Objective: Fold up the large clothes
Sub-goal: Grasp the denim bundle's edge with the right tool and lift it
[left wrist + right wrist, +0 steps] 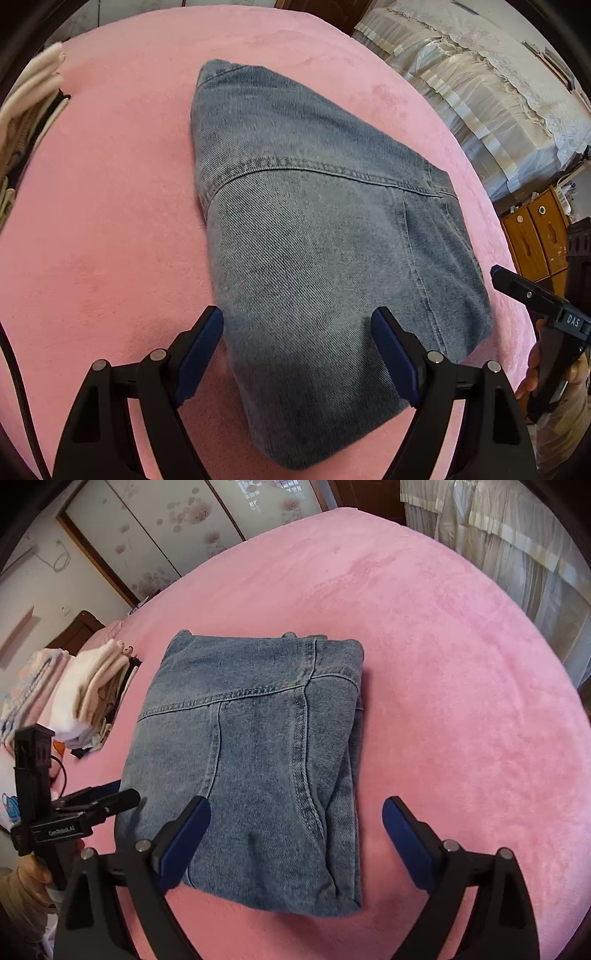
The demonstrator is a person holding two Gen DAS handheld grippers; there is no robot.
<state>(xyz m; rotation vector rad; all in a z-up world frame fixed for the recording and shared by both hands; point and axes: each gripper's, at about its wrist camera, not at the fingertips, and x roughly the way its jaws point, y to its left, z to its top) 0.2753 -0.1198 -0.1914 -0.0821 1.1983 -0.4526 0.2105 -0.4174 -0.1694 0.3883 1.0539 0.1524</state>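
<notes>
Jeans (255,753) lie folded on pink blanket (461,701), inner layers hidden; left gripper (297,328) and right gripper (295,816) gape wide, holding nothing.

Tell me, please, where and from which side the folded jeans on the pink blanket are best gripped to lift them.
Grip the folded jeans at the near corners of the bundle, one gripper each, coming from the near edge. The left gripper and right gripper both stand open there. The layers' loose edges stack along the right side in the right wrist view, so pinching through all layers should probably keep the fold together.
</notes>
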